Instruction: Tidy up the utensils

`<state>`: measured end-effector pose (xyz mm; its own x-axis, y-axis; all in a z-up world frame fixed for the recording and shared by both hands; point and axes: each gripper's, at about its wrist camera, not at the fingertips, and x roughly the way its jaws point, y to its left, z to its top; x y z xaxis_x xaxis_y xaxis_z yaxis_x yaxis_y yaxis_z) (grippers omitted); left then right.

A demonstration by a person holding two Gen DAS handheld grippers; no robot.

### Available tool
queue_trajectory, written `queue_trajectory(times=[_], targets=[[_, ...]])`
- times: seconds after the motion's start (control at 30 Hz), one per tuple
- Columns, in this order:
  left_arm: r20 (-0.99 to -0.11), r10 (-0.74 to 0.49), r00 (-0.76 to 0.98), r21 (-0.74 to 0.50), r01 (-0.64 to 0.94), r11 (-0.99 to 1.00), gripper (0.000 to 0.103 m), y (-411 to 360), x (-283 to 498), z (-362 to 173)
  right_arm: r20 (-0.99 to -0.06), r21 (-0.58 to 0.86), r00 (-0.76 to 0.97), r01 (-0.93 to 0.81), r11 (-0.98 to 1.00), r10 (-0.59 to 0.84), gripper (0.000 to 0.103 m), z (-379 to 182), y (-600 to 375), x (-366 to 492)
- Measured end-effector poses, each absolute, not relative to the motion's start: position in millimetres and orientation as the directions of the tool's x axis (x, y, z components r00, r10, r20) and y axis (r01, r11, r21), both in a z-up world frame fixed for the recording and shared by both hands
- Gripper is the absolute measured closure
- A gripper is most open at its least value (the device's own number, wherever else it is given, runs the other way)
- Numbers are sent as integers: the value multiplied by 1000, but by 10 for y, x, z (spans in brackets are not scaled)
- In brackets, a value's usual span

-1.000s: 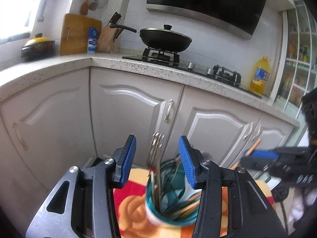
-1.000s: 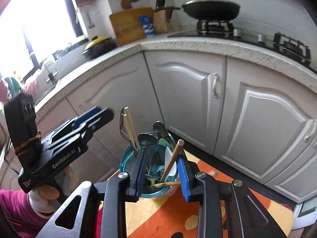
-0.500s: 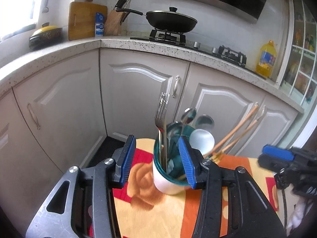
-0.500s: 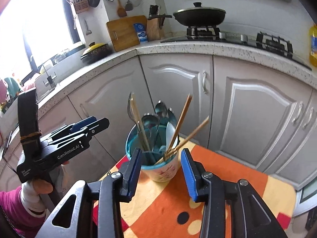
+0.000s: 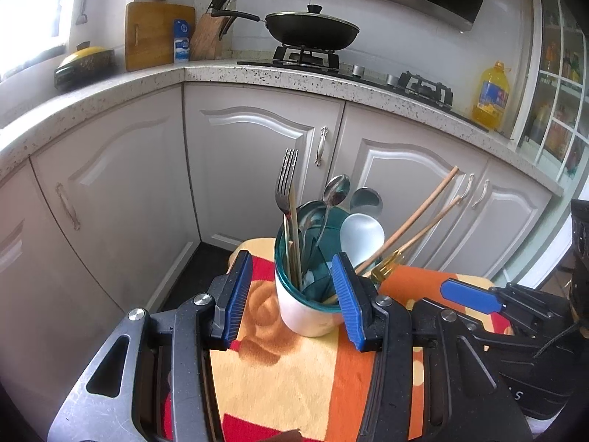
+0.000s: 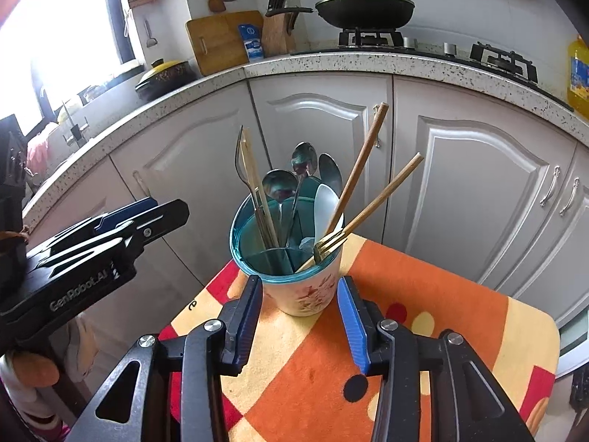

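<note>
From the left wrist, the utensil cup stood near the far edge of the patterned cloth, packed with a fork, spoons and wooden chopsticks leaning right. A nudge to those leaning sticks would likely tip the cup. The left gripper was spread wide, empty, jaws either side of the cup.

From the right wrist, the right gripper hung equally released, holding nothing, just short of the cup.
</note>
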<state>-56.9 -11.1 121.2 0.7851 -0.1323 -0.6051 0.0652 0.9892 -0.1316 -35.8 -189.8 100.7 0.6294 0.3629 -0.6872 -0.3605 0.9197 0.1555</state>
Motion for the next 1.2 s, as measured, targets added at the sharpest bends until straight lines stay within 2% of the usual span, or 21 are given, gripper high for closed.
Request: queue_trajectory(times=[0.43,1.2], targets=[[-607,-113,786,-127,45,991,59,-83,-632,1235,-687,157,632,-353,922,359,55,1017,-1851,-343],[-611,-109,784,-121,44,992,59,-99,-650,1270,-689,145,631,-362,921,357,53,1076,-1835,-322]])
